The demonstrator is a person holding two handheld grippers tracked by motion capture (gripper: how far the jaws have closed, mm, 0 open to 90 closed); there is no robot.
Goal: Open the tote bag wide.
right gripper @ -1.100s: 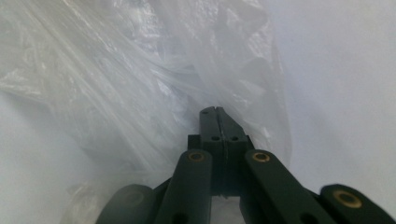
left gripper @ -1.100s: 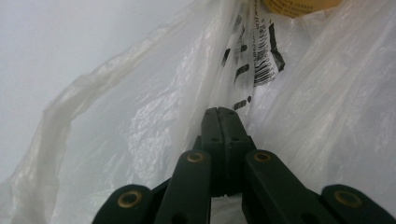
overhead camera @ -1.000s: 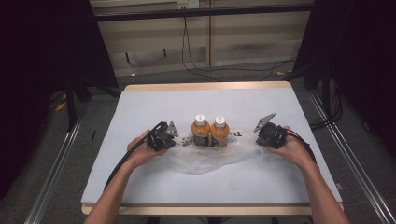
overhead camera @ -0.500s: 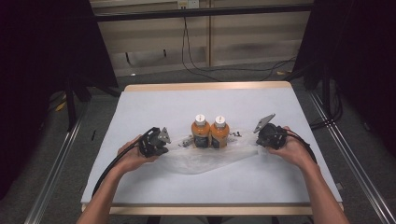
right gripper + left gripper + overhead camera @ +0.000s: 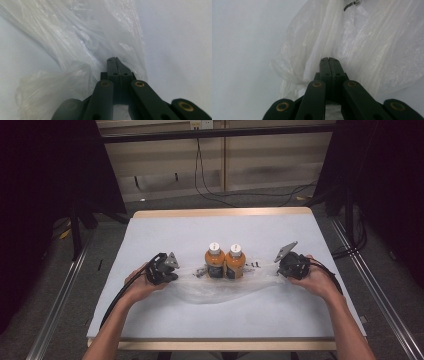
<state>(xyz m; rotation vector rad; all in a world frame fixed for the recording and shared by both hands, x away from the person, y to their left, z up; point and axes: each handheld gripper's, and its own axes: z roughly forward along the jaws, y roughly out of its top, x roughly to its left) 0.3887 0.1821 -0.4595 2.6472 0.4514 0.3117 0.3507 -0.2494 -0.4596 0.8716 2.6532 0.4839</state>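
No wording can be read anywhere. The two orange bottles (image 5: 225, 262) carry dark labels, too small in the high view to make out. The clear plastic bag (image 5: 367, 50) bears a short dark print (image 5: 352, 5) near its upper edge in the left gripper view, perhaps lettering, but blurred beyond reading.

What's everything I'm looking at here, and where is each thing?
Bottles: two, orange with white caps, upright side by side at mid-table.
Plastic bag: one, clear, spread between both grippers, around the bottles' base.
Table: one, white top with wooden edge.
Cables: several, black, on the floor behind the table.
Left gripper: one, black, fingers shut on the bag's left end.
Right gripper: one, black, fingers shut on the bag's right end.
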